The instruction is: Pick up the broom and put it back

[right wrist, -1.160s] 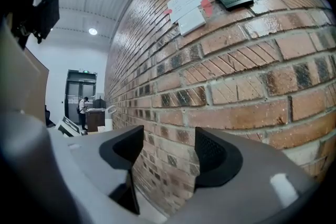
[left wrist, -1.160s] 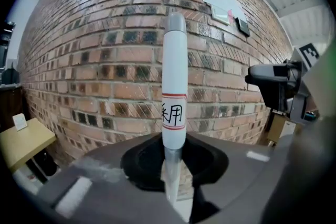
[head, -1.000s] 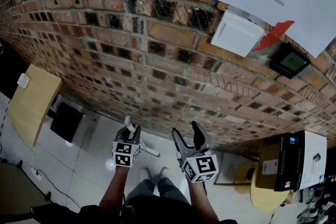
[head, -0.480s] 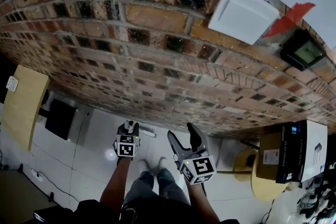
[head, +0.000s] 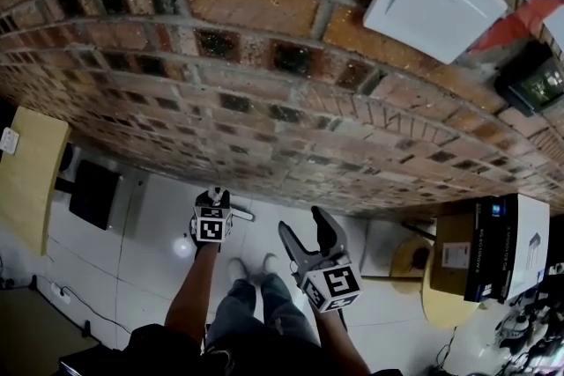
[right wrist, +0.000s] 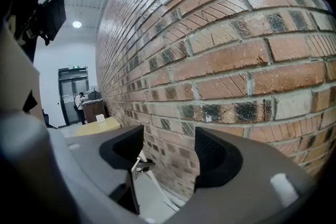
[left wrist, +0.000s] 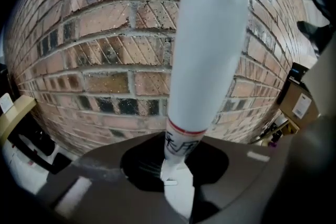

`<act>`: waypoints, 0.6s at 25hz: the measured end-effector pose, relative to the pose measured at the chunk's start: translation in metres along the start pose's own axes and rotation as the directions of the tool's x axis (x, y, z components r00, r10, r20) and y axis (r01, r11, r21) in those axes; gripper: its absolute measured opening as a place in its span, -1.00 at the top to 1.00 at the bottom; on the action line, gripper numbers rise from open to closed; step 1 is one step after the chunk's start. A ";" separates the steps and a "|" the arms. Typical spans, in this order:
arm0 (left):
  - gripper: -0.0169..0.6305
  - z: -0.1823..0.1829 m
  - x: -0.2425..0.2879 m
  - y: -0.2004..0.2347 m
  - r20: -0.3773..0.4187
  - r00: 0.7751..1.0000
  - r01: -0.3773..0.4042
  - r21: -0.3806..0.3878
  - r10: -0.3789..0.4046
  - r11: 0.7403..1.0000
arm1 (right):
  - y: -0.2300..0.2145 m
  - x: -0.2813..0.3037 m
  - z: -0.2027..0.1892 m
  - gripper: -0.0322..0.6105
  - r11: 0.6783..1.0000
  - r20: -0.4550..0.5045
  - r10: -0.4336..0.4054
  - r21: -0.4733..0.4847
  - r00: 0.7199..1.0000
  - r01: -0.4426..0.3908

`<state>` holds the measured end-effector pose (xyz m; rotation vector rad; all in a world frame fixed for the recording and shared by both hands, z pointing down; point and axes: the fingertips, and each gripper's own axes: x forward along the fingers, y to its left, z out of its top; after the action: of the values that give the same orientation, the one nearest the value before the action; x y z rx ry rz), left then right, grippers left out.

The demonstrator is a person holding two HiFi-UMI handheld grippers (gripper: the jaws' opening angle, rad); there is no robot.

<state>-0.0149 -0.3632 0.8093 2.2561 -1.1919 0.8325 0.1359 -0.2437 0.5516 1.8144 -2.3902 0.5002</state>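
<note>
Jaws of left gripper (left wrist: 177, 182) clamp smooth white tapered broom handle (left wrist: 210, 50); right gripper (right wrist: 170, 157) jaws apart nr brick wall (right wrist: 236, 60).

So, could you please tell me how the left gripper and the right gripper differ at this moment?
The left gripper is shut on the white broom handle, while the right gripper has its jaws apart with nothing between them. In the head view the left gripper sits farther from the camera and looks smaller; the right gripper is closer and looks larger. Both point toward the brick wall.
</note>
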 end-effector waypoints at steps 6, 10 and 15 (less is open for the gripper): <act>0.69 0.020 0.021 0.007 0.029 0.999 -0.014 -0.054 0.016 0.998 | 0.002 0.004 -0.007 -0.07 1.000 -0.014 0.005 0.002 1.000 -0.005; 0.67 0.033 0.036 0.003 0.026 1.000 0.005 -0.075 -0.003 0.997 | -0.002 0.001 -0.010 -0.07 1.000 -0.011 -0.013 0.006 1.000 0.013; 0.65 0.046 0.046 0.002 0.009 1.000 0.019 -0.092 -0.018 0.996 | -0.007 -0.006 -0.015 -0.07 0.999 -0.019 -0.041 0.011 0.999 0.041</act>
<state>0.0174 -0.4197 0.8078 2.1947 -1.1865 0.7468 0.1429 -0.2354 0.5654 1.8511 -2.3380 0.5251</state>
